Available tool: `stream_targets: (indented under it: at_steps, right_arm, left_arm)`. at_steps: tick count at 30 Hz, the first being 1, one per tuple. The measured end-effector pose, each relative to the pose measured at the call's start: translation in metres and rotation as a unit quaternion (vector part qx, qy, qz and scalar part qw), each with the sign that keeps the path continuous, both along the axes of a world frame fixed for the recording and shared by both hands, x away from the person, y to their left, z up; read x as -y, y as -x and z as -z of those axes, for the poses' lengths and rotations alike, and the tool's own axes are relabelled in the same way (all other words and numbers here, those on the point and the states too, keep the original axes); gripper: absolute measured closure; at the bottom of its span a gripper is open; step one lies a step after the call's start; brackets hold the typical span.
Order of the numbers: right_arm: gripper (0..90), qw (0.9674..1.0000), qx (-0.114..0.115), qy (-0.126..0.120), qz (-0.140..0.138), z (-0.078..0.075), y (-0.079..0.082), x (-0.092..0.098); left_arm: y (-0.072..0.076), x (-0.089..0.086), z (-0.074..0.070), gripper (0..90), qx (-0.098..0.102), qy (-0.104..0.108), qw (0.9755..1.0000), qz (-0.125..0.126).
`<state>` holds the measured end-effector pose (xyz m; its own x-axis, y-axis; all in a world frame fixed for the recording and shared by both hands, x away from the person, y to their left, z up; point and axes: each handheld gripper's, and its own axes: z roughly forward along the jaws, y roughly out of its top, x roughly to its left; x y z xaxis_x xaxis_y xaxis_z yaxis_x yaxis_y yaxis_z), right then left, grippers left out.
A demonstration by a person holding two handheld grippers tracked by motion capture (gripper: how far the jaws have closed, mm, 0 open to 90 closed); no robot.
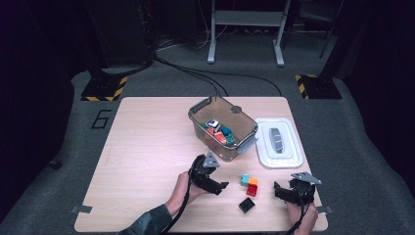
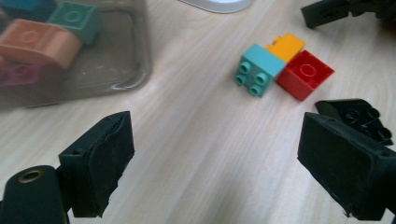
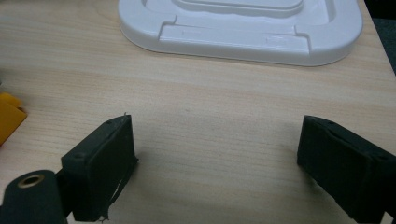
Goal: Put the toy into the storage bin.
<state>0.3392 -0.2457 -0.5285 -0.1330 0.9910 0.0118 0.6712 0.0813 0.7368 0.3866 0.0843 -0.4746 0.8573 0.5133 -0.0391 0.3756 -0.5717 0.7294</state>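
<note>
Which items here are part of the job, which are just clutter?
In play: teal brick, orange brick, red brick, black brick, clear bin, left hand-held gripper.
Lying about: white lid, right hand-held gripper, idle.

Four loose bricks (image 1: 248, 188), one bin (image 1: 222, 128), one lid (image 1: 279, 143).

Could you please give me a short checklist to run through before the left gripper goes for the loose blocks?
1. Left gripper open, nothing between the jaws: ok.
2. Right gripper open and empty: ok.
3. Teal block, orange block and red block bunched together, so no free grip on one: not ok.
4. Black block apart from the cluster: ok.
5. Bin open, lid set aside: ok.
</note>
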Motion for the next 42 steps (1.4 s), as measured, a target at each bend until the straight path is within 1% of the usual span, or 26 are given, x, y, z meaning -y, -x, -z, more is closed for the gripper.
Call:
stream_targets:
  at_steps: [2, 5, 7, 13, 16, 17, 20, 22, 25, 27, 28, 29, 31, 32, 34, 35, 38, 39, 40, 41, 42]
  right_arm:
    - [10.4, 1.0, 0.0, -0.001, 0.001, 0.0, 0.0, 0.0]
    - [10.4, 1.0, 0.0, -0.001, 0.001, 0.0, 0.0, 0.0]
    - [10.4, 1.0, 0.0, -0.001, 0.001, 0.0, 0.0, 0.0]
    - [10.4, 1.0, 0.0, -0.001, 0.001, 0.0, 0.0, 0.0]
    - [10.4, 1.0, 0.0, -0.001, 0.001, 0.0, 0.0, 0.0]
    - [10.4, 1.0, 0.0, -0.001, 0.001, 0.0, 0.0, 0.0]
    - [10.4, 1.0, 0.0, -0.001, 0.001, 0.0, 0.0, 0.0]
    - [10.4, 1.0, 0.0, -0.001, 0.001, 0.0, 0.0, 0.0]
    - [10.4, 1.0, 0.0, -0.001, 0.001, 0.0, 0.0, 0.0]
    - [10.4, 1.0, 0.0, -0.001, 0.001, 0.0, 0.0, 0.0]
    - [10.4, 1.0, 0.0, -0.001, 0.001, 0.0, 0.0, 0.0]
    - [10.4, 1.0, 0.0, -0.001, 0.001, 0.0, 0.0, 0.0]
    - [10.4, 1.0, 0.0, -0.001, 0.001, 0.0, 0.0, 0.0]
    - [10.4, 1.0, 0.0, -0.001, 0.001, 0.0, 0.0, 0.0]
    - [10.4, 1.0, 0.0, -0.001, 0.001, 0.0, 0.0, 0.0]
    - [10.4, 1.0, 0.0, -0.001, 0.001, 0.0, 0.0, 0.0]
    - [10.5, 1.0, 0.0, -0.001, 0.001, 0.0, 0.0, 0.0]
    - [10.4, 1.0, 0.0, -0.001, 0.001, 0.0, 0.0, 0.0]
    - [10.4, 1.0, 0.0, -0.001, 0.001, 0.0, 0.0, 0.0]
    - [10.4, 1.0, 0.0, -0.001, 0.001, 0.0, 0.0, 0.0]
    - [10.4, 1.0, 0.0, -0.001, 0.001, 0.0, 0.0, 0.0]
  left_arm:
    - [0.003, 0.006, 0.003, 10.5, 0.001, -0.005, 1.0, 0.007]
    - [0.009, 0.015, 0.007, 10.1, -0.006, -0.003, 0.9999, 0.015]
    - [0.014, 0.022, 0.011, 9.6, -0.008, -0.007, 0.9997, 0.021]
    - [0.025, 0.04, 0.019, 7.3, -0.017, -0.004, 0.9992, 0.036]
    - [0.031, 0.048, 0.022, 6.2, -0.022, -0.006, 0.9985, 0.049]
    - [0.033, 0.051, 0.023, 6.0, -0.022, -0.007, 0.9982, 0.055]
    - [0.039, 0.058, 0.026, 5.5, -0.023, -0.011, 0.9977, 0.063]
    - [0.043, 0.062, 0.029, 5.9, -0.025, -0.007, 0.9974, 0.068]
    - [0.049, 0.068, 0.031, 8.0, -0.024, -0.014, 0.9965, 0.079]
    - [0.052, 0.07, 0.032, 13.5, -0.019, -0.019, 0.9958, 0.087]
    - [0.053, 0.072, 0.033, 15.2, -0.018, -0.023, 0.9955, 0.09]
    - [0.055, 0.073, 0.034, 16.5, -0.016, -0.023, 0.9954, 0.092]
    - [0.056, 0.075, 0.035, 24.3, -0.015, -0.03, 0.9948, 0.097]
    - [0.056, 0.075, 0.036, 29.9, -0.014, -0.032, 0.9943, 0.1]
    - [0.056, 0.075, 0.036, 34.2, -0.017, -0.031, 0.994, 0.104]
    - [0.056, 0.075, 0.037, 37.9, -0.014, -0.03, 0.9943, 0.102]
    - [0.057, 0.074, 0.036, 48.6, -0.012, -0.03, 0.9935, 0.109]
    - [0.057, 0.074, 0.036, 53.0, -0.013, -0.029, 0.9936, 0.108]
    - [0.057, 0.073, 0.036, 54.9, -0.012, -0.033, 0.9933, 0.11]
    - [0.056, 0.072, 0.037, 57.5, -0.011, -0.031, 0.9932, 0.112]
    - [0.056, 0.071, 0.037, 58.2, -0.011, -0.032, 0.9932, 0.112]
